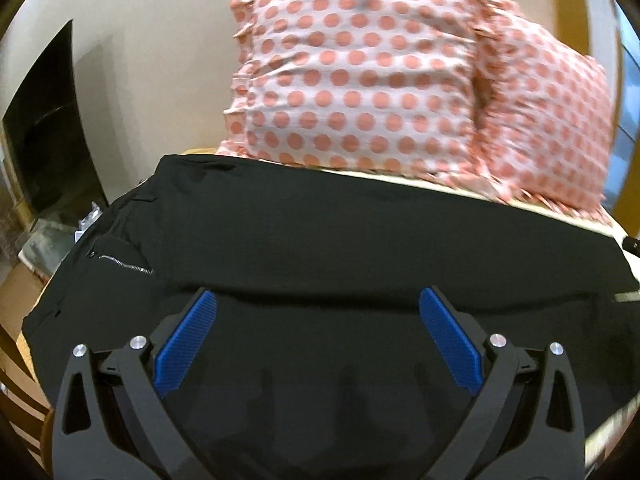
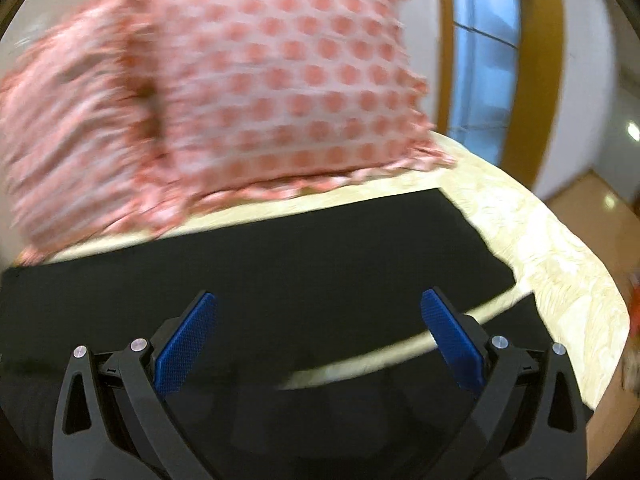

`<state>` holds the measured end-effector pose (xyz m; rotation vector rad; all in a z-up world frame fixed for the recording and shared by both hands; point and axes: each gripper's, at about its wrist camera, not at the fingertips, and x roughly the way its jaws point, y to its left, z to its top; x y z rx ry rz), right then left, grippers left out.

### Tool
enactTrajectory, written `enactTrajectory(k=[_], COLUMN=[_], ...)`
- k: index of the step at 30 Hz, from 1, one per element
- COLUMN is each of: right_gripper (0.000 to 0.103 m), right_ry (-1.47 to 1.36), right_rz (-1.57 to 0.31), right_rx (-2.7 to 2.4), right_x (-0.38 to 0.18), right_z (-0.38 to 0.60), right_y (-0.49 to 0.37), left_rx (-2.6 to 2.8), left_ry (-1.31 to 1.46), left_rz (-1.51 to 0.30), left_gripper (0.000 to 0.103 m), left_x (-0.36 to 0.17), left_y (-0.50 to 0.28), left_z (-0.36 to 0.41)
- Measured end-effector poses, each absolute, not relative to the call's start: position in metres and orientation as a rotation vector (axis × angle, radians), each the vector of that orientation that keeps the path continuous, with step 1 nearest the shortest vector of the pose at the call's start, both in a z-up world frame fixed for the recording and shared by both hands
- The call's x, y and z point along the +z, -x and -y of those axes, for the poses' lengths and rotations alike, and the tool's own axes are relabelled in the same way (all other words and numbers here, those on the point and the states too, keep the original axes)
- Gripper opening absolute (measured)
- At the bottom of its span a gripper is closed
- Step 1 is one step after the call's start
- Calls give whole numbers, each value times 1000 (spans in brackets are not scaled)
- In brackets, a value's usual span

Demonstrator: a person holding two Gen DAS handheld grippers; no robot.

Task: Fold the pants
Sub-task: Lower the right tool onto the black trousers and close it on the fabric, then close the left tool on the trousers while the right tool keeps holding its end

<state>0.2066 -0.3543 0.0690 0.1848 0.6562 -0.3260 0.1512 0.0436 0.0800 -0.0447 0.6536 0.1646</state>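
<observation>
Black pants (image 1: 320, 232) lie flat across a bed, waist end with a silver zipper (image 1: 126, 266) at the left. My left gripper (image 1: 318, 304) is open and empty, blue pads spread above the pants' near part. In the right wrist view the two leg ends (image 2: 280, 264) lie side by side with a thin strip of cream bedspread between them near the hems. My right gripper (image 2: 318, 308) is open and empty above the legs.
Two pink polka-dot pillows (image 1: 360, 72) (image 2: 260, 80) lean at the bed's far side, just behind the pants. The cream bedspread (image 2: 560, 248) runs to the right edge. A dark fireplace (image 1: 48, 140) is at the left, a window (image 2: 484, 52) at the right.
</observation>
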Motion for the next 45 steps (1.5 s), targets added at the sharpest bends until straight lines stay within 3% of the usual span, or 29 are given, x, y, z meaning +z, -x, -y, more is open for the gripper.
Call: enactTrajectory(k=[4, 9, 16, 19, 24, 27, 39, 45], right_gripper=[97, 74, 71, 58, 21, 8, 4, 4], right_ry=[-197, -327, -448, -378, -382, -450, -575, -651], right_rz=[-692, -791, -857, -866, -833, -800, -536, -504], right_rx=[-484, -588, -743, -795, -807, -753, -456, -418], right_x=[62, 42, 19, 16, 17, 20, 59, 37], right_z=[390, 430, 461, 462, 471, 481, 458, 444], right_y=[-268, -334, -377, -385, -368, -353, -212, -124], left_rx=[232, 240, 174, 165, 160, 157, 175, 172], left_ry=[39, 2, 46, 66, 81, 86, 55, 55], left_rz=[-664, -642, -700, -728, -750, -743, -687, -670], left_gripper=[101, 101, 101, 101, 101, 101, 101, 101], left_x=[70, 58, 52, 48, 45, 45, 55, 61], left_y=[-176, -185, -197, -201, -204, -203, -188, -178], left_z=[-49, -49, -53, -55, -58, -58, -56, -56])
